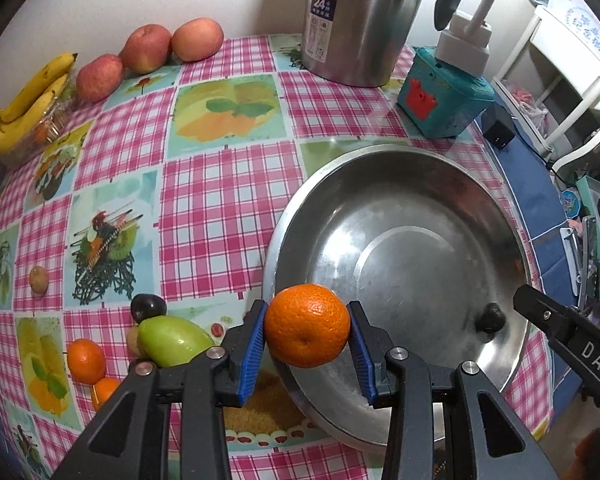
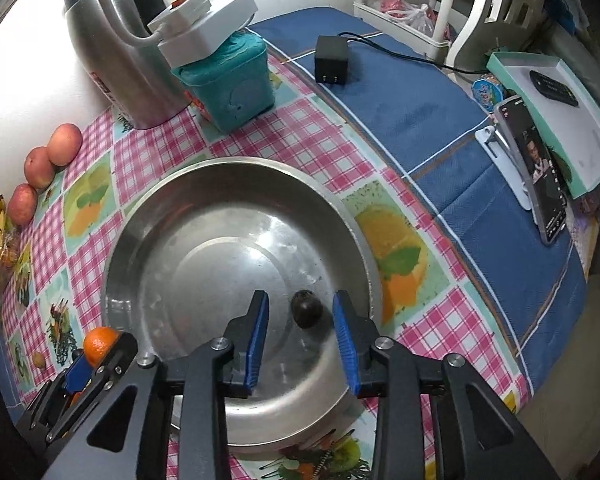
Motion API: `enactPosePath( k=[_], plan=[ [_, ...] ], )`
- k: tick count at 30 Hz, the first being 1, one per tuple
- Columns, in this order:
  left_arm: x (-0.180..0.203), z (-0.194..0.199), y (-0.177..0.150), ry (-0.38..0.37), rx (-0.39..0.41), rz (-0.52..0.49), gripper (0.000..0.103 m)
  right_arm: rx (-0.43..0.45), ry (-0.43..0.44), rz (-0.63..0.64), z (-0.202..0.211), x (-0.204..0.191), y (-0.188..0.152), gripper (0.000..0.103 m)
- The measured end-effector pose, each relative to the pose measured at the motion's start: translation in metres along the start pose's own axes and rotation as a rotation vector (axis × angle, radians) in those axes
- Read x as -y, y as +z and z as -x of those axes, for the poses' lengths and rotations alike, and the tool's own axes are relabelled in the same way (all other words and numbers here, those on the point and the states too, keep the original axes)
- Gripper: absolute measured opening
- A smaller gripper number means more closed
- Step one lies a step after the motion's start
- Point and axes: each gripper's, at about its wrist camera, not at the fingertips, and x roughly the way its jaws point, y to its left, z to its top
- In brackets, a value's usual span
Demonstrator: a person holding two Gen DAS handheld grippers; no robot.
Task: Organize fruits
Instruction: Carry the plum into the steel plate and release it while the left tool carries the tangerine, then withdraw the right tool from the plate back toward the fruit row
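My left gripper [image 1: 307,334] is shut on an orange tangerine [image 1: 307,326] and holds it above the near-left rim of a large steel basin [image 1: 419,184]. A dark plum [image 1: 489,317] lies inside the basin. My right gripper [image 2: 300,334] is open and empty, its fingers either side of that plum [image 2: 307,307] over the basin [image 2: 236,168]; whether they reach down to it I cannot tell. The left gripper and tangerine [image 2: 100,344] show at the lower left of the right wrist view. On the cloth lie a green fruit [image 1: 174,340], a dark plum [image 1: 148,306], two small tangerines [image 1: 86,360] and a small brown fruit [image 1: 38,279].
Three apples [image 1: 146,48] and bananas [image 1: 28,100] line the far left by the wall. A steel thermos [image 1: 359,20] and a teal box [image 1: 443,96] stand behind the basin. A black adapter [image 2: 331,60], a phone on a stand [image 2: 539,176] and a tray [image 2: 555,120] lie on the blue cloth at right.
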Motion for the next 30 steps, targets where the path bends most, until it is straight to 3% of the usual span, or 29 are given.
enactPosePath(
  k=[4, 9, 16, 24, 27, 30],
  plan=[
    [0.000, 0.003, 0.000, -0.014, 0.010, 0.004, 0.045, 0.003, 0.005, 0.007, 0.001, -0.002, 0.000, 0.035],
    [0.000, 0.011, 0.001, -0.021, 0.034, 0.001, 0.060, 0.006, 0.002, 0.017, 0.003, -0.004, 0.000, 0.035],
    [-0.011, 0.021, 0.003, -0.020, 0.055, 0.030, 0.069, 0.012, 0.007, 0.021, 0.007, -0.005, -0.001, 0.035],
    [-0.055, 0.031, 0.000, 0.095, 0.078, 0.135, 0.080, 0.009, 0.003, 0.052, 0.008, -0.013, -0.006, 0.035],
    [-0.074, 0.035, -0.003, 0.150, 0.093, 0.169, 0.098, 0.010, 0.000, 0.067, 0.009, -0.017, -0.008, 0.035],
    [-0.094, 0.040, -0.006, 0.204, 0.108, 0.200, 0.101, 0.010, -0.003, 0.091, 0.010, -0.022, -0.011, 0.035]
  ],
)
